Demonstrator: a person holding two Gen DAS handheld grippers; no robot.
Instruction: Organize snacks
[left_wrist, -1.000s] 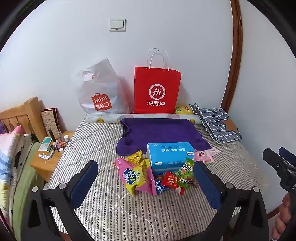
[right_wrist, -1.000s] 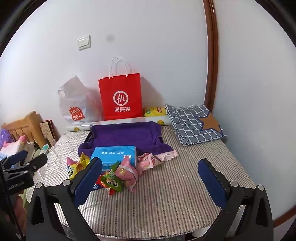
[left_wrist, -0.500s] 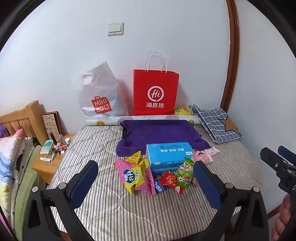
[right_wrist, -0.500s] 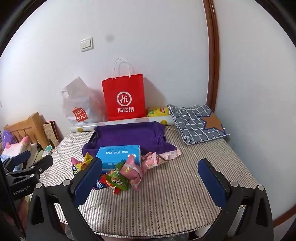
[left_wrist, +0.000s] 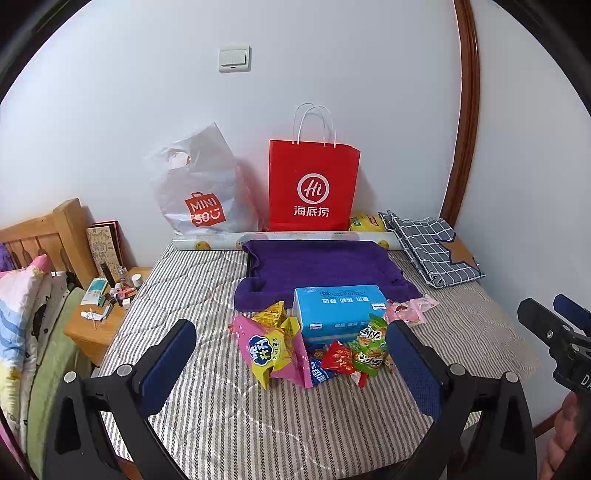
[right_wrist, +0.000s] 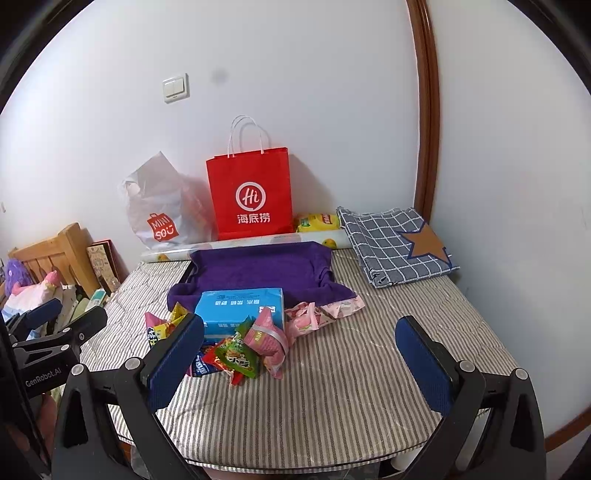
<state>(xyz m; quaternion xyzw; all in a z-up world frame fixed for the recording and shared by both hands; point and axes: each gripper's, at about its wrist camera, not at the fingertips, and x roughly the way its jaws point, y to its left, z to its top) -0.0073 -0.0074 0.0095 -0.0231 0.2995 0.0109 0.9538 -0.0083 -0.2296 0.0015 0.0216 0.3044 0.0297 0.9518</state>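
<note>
Both cameras have tilted slightly downward over the last second, so the wall switch and bags sit lower in each view, while the snacks themselves have not shifted. A striped worktop (left_wrist: 207, 413) fills the lower half of both views. Near its middle lies the snack pile (left_wrist: 317, 350): a blue box (left_wrist: 338, 308) with loose packets in front of it, among them a pink and yellow packet (left_wrist: 269, 349), a green packet (left_wrist: 369, 343) and a red packet (left_wrist: 338, 358). The box rests on the front edge of a purple towel (left_wrist: 321, 264). Behind the towel, against the wall, stand a red paper bag (left_wrist: 313, 186) and a white plastic bag (left_wrist: 201, 192). A folded checked cloth (right_wrist: 395, 245) lies at the back right.

The left tongs (left_wrist: 291, 363) are spread wide and hold nothing. The pile appears between their two blue pads, ahead of the tips, not touching them. The right tongs (right_wrist: 301, 356) are also spread wide and empty. From that side the pile sits just past the left pad, which covers part of it, and bare striped cloth shows between the pads. A person's hand (left_wrist: 563, 435) shows at the right edge of the left view.
</note>
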